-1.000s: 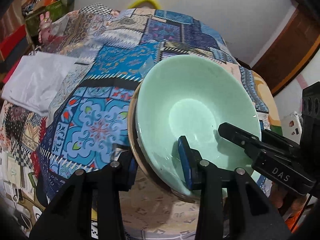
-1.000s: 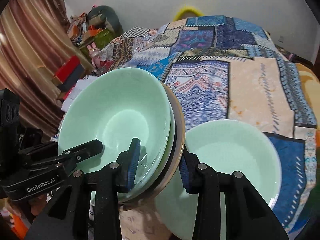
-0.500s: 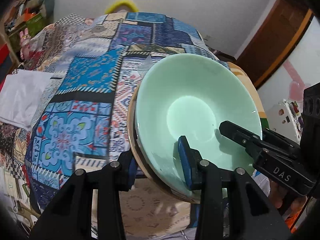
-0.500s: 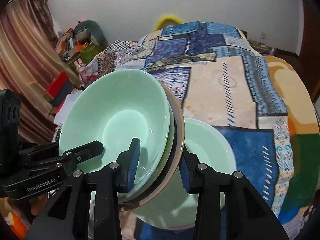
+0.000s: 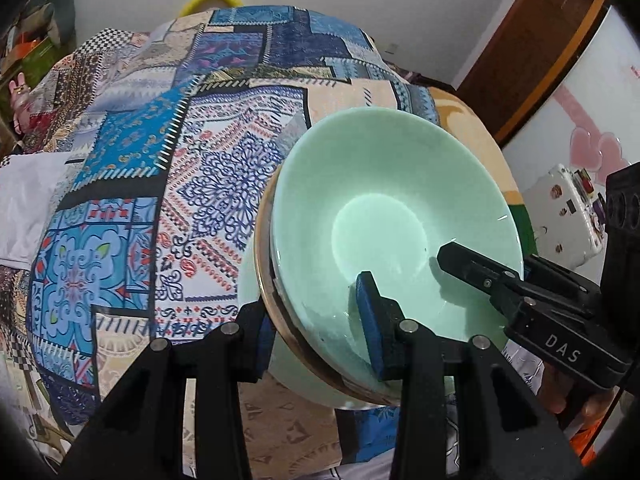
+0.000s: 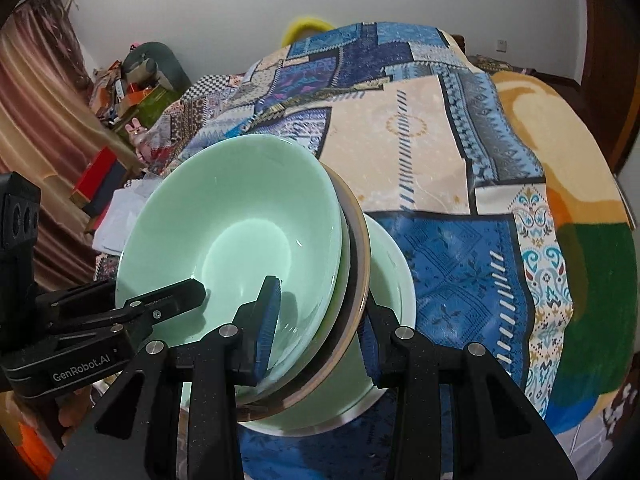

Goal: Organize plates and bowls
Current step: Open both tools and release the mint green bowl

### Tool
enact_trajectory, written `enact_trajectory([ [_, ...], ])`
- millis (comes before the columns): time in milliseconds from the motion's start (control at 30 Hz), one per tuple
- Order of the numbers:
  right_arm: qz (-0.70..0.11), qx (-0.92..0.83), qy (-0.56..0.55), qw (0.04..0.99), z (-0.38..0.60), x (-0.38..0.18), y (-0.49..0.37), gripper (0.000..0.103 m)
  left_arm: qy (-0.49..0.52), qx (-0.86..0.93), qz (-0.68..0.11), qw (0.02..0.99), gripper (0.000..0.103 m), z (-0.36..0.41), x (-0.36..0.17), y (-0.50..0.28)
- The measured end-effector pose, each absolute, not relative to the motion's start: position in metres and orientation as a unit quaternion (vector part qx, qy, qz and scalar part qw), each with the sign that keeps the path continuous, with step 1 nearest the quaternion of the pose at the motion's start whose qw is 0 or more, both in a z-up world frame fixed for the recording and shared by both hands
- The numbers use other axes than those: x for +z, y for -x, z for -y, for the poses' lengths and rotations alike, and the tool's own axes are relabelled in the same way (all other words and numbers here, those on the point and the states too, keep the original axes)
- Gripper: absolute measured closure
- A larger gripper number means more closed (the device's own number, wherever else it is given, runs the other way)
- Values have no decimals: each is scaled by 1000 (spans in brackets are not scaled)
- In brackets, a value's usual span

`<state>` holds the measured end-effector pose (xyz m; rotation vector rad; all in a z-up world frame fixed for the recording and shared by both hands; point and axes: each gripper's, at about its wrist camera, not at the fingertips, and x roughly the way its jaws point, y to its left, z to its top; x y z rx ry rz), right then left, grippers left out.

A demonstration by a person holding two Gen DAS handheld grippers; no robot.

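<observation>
We hold the stack of green bowls [image 5: 384, 216] at frame centre, above the patchwork bedspread [image 5: 168, 184]. Our left gripper [image 5: 316, 336] and right gripper [image 6: 316, 328] each have jaws narrowly parted, clamping opposite rims, above another green bowl [image 6: 394, 280].

Glossy, perhaps ceramic green bowl [image 5: 384, 216]; matt patterned cloth bedspread [image 5: 168, 184].

Home bedroom — bed under patchwork quilt [image 6: 420, 152] fills view; curtain [image 6: 36, 120] at 9 o'clock, cluttered boxes [image 6: 132, 88] at 10, wooden door [image 5: 532, 52] at 2 — household belongings.
</observation>
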<state>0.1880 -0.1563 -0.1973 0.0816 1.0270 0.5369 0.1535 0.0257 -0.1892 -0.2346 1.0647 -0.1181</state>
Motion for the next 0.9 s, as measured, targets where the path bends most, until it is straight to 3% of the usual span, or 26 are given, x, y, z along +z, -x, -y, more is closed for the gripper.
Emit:
enact_trajectory([
  [400, -495, 255, -39, 830, 153, -213, -187, 69, 113, -55, -530, 838, 65, -24, -219, -160],
  [600, -480, 248, -16, 841, 152, -205, -182, 65, 119, -63, -528, 839, 64, -27, -220, -160],
  [733, -464, 247, -9, 851, 157, -191, -177, 54, 103, -48, -512, 851, 64, -28, -211, -156],
  [900, -427, 248, -15, 870, 168, -159, -166, 53, 103, -42, -487, 867, 57, -35, -188, -144],
])
